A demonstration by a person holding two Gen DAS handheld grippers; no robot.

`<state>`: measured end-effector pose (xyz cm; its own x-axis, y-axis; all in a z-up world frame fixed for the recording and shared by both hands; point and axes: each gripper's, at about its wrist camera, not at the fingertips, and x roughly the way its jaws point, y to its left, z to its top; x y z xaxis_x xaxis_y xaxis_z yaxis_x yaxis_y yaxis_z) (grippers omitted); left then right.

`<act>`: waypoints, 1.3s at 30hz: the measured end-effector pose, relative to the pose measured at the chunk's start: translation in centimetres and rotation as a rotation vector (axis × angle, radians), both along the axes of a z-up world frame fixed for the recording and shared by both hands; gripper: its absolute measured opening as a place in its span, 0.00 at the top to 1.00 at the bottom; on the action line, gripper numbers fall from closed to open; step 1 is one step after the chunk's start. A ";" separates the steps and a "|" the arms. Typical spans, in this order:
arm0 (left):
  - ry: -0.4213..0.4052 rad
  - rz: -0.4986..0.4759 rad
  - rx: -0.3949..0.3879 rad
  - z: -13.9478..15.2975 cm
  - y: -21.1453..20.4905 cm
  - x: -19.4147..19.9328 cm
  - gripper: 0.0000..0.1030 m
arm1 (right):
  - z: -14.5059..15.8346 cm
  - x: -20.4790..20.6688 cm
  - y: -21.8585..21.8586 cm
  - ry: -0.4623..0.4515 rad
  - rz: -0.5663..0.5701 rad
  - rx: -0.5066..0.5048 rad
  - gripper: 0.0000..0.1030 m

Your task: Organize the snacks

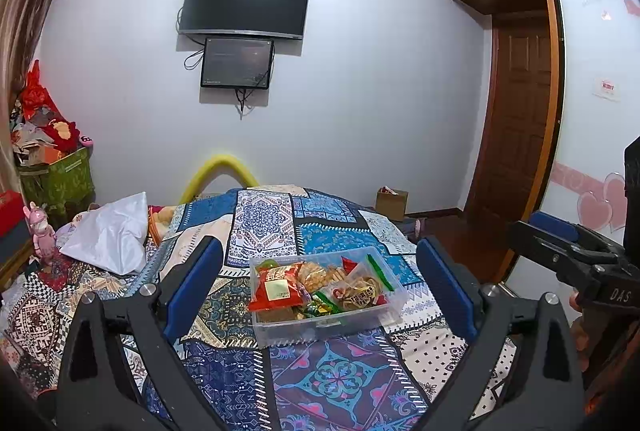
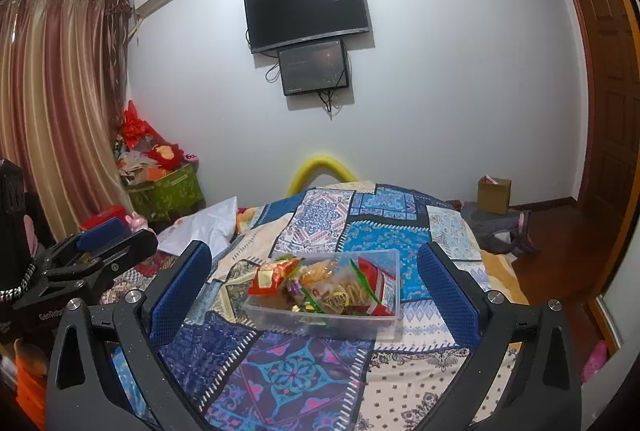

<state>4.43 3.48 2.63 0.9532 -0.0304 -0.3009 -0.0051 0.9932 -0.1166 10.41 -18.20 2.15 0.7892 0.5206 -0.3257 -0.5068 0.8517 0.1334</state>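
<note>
A clear plastic box full of snack packets sits on the patchwork bedspread. A red snack bag lies on top at its left. The box also shows in the right wrist view, with red and green packets inside. My left gripper is open and empty, held above the bed with the box between its blue pads. My right gripper is open and empty, likewise in front of the box. The right gripper shows at the right edge of the left view.
A white pillow and a pink toy lie at the bed's left. A green bin of clutter stands by the curtain. A cardboard box and clothes are on the floor at right, near the wooden door.
</note>
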 end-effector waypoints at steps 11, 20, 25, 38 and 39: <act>0.011 0.003 -0.001 -0.2 -0.1 0.1 0.05 | -0.3 -0.5 0.1 0.000 0.006 -0.012 0.00; 0.014 0.000 -0.001 -0.4 -0.1 0.0 0.04 | -0.4 -0.7 0.1 0.004 0.010 -0.012 0.00; 0.012 -0.004 0.003 -0.4 -0.3 -0.1 0.04 | -0.4 -0.7 0.1 0.004 0.010 -0.013 0.00; 0.010 -0.002 0.008 -0.4 -0.3 -0.2 0.02 | -0.5 -0.8 0.2 0.004 0.010 -0.014 0.00; 0.010 0.000 0.009 -0.4 -0.3 -0.1 0.01 | -0.5 -0.8 0.2 0.004 0.010 -0.013 0.00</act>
<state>4.28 3.16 2.26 0.9501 -0.0275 -0.3107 -0.0066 0.9941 -0.1081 9.64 -18.03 1.68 0.7825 0.5242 -0.3360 -0.5148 0.8482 0.1245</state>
